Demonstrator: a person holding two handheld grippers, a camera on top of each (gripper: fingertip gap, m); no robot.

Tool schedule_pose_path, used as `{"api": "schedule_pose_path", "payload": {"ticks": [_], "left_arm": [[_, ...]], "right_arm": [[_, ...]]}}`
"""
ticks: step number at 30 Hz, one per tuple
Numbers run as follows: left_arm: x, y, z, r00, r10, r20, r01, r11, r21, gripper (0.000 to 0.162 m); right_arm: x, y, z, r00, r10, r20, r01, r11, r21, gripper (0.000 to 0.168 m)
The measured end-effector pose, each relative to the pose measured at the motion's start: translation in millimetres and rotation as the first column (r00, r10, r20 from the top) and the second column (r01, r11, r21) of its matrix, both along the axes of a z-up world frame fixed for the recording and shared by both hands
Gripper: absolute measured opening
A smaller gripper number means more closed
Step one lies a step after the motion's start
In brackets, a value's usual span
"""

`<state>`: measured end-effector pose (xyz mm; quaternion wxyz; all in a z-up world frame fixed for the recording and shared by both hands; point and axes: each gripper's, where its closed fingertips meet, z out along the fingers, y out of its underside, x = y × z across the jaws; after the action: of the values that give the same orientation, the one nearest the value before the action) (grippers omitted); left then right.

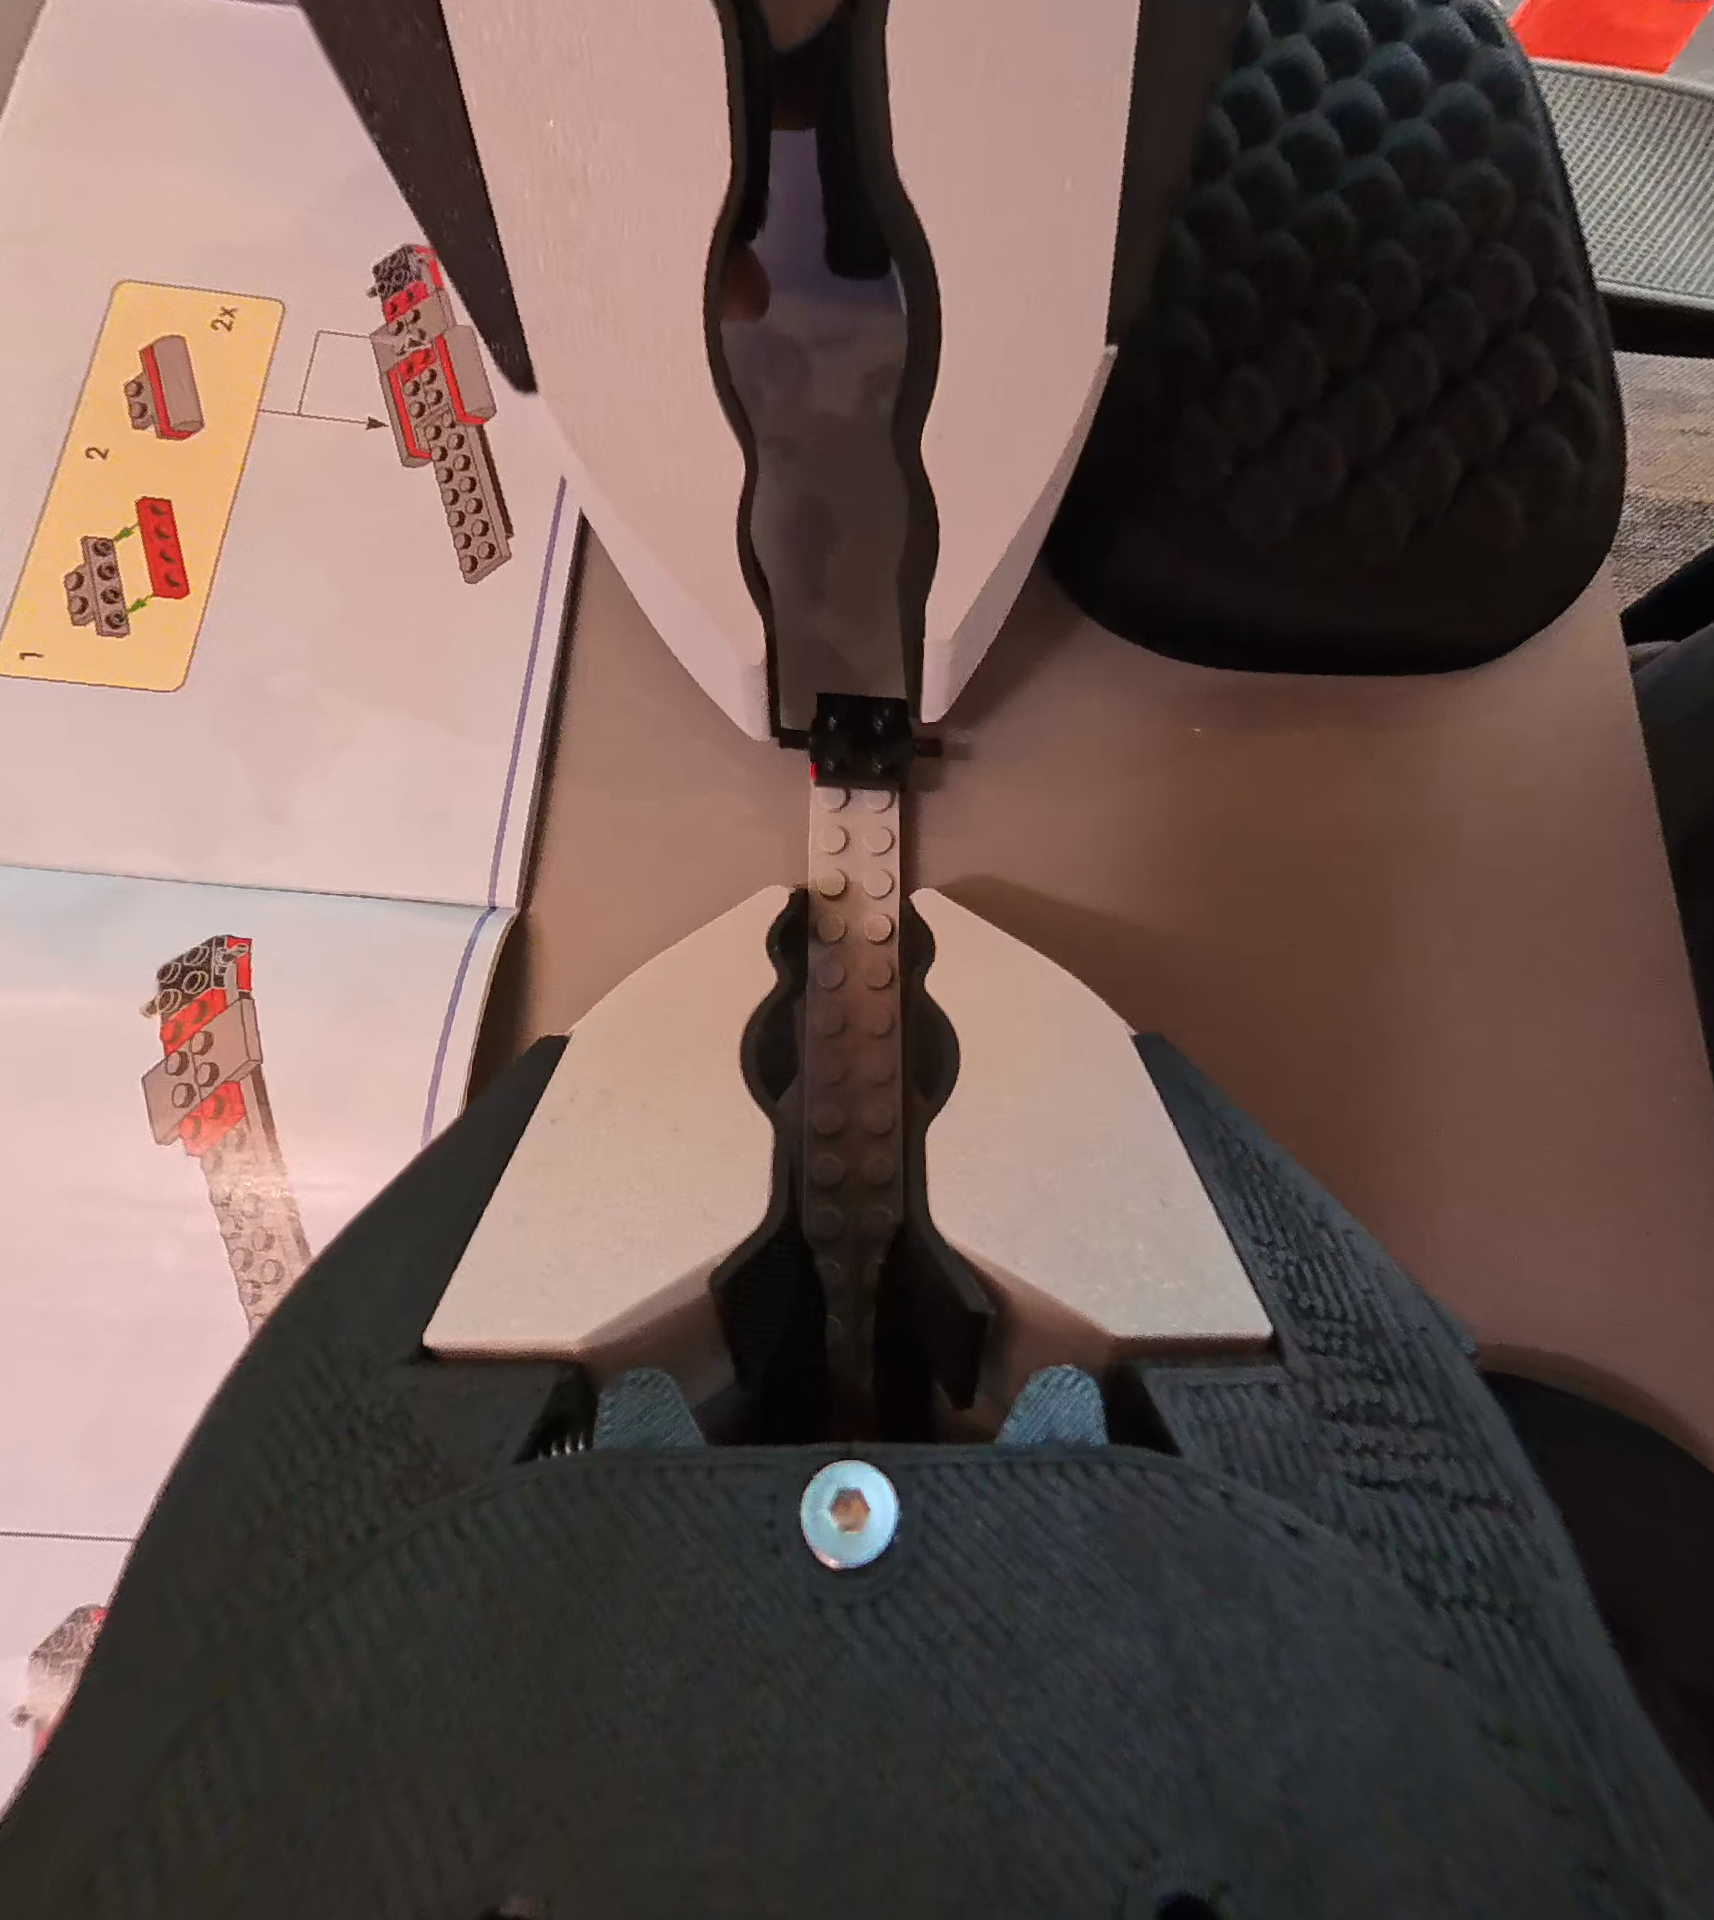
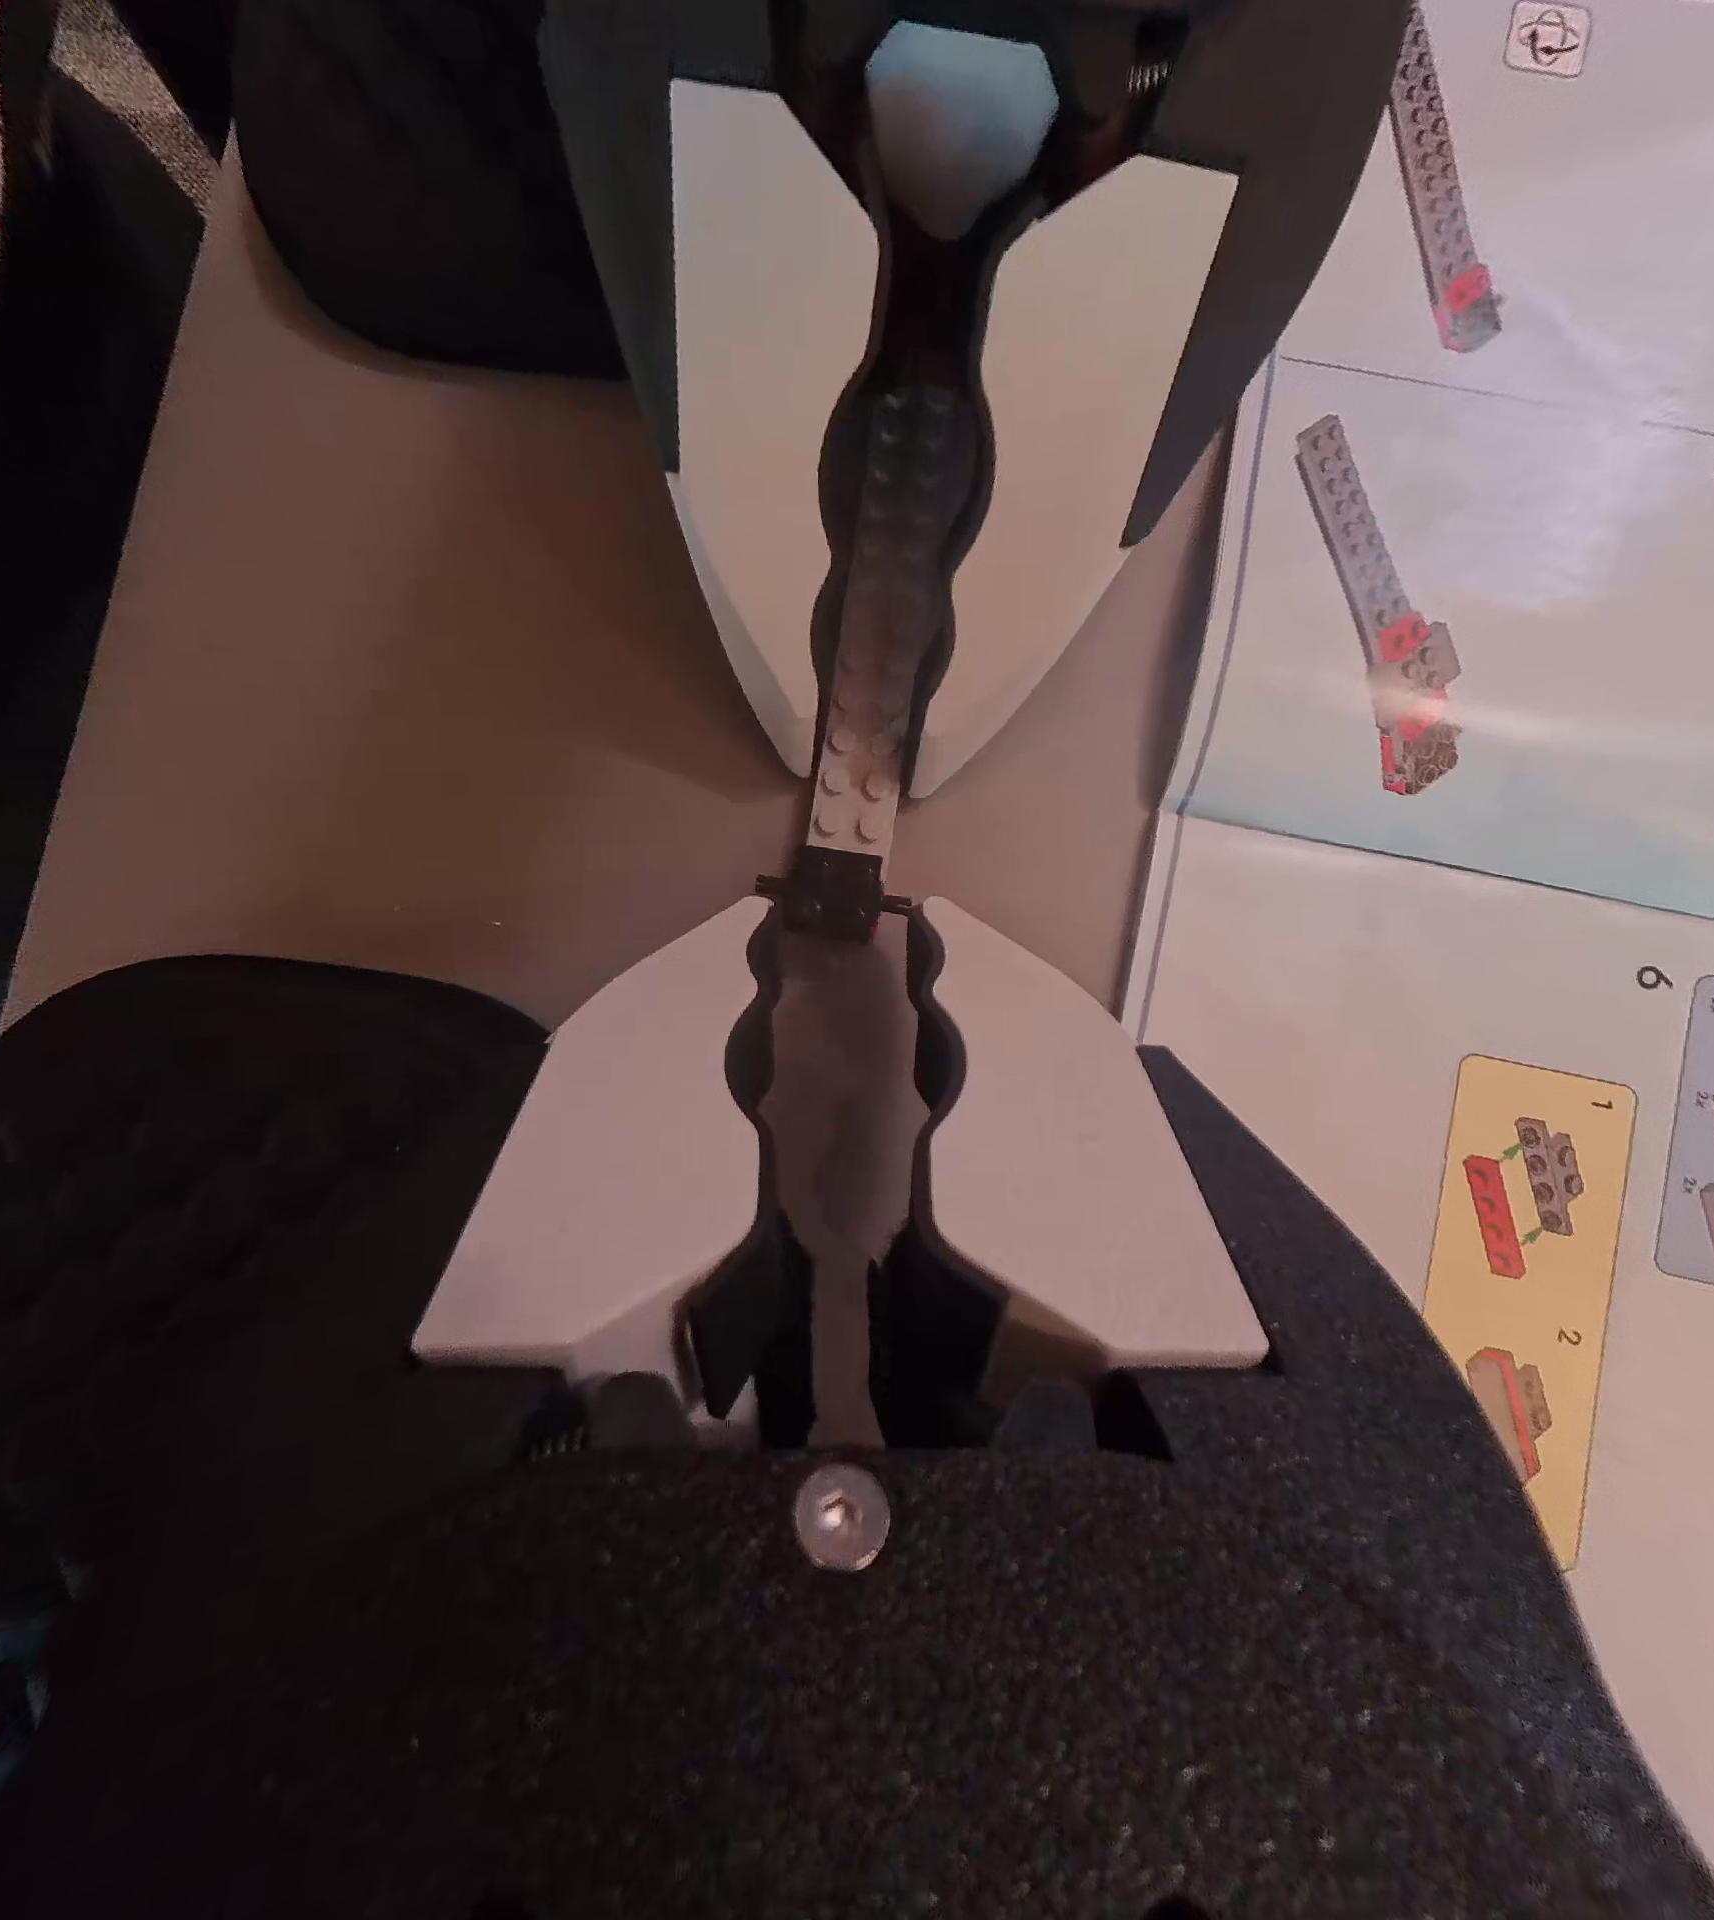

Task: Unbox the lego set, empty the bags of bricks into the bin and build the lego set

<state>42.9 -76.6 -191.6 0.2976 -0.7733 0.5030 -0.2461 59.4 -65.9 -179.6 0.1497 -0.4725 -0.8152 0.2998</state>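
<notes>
Left wrist view: the left tongs [image 1: 848,904] clamp a long grey studded plate [image 1: 853,935] that runs out past their tips. A small black studded piece [image 1: 861,736] with side pins sits on its far end, pinched by the right tongs [image 1: 848,717] coming from opposite. An open instruction booklet [image 1: 209,644] lies on the brown bench [image 1: 1248,883], left of the left tongs.

Bare table [image 1: 1248,935] lay open right of the facing grippers; the instruction booklet [image 1: 209,520] covered the left, and a black textured pad [image 1: 1352,343] blocked beyond.
</notes>
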Motion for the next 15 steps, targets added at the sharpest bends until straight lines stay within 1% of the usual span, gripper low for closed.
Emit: {"api": "schedule_pose_path", "payload": {"ticks": [1,9,15], "left_arm": [[1.2,0.0,1.1,1.0,-0.003,0.006,0.003,1.0,0.009,0.016],[2.6,-0.4,6.6,0.999,-0.004,0.044,0.003,1.0,0.014,0.016],[4.0,-2.1,8.6,0.999,-0.013,0.046,0.012,1.0,0.016,0.016]], "right_arm": [[-0.3,-0.2,0.0,1.0,0.002,0.003,-0.002,1.0,0.002,0.023],[2.7,-0.8,3.7,1.0,0.008,0.022,-0.008,1.0,0.014,0.023],[3.6,-1.3,5.8,0.999,0.006,0.035,-0.007,1.0,0.016,0.023]]}}
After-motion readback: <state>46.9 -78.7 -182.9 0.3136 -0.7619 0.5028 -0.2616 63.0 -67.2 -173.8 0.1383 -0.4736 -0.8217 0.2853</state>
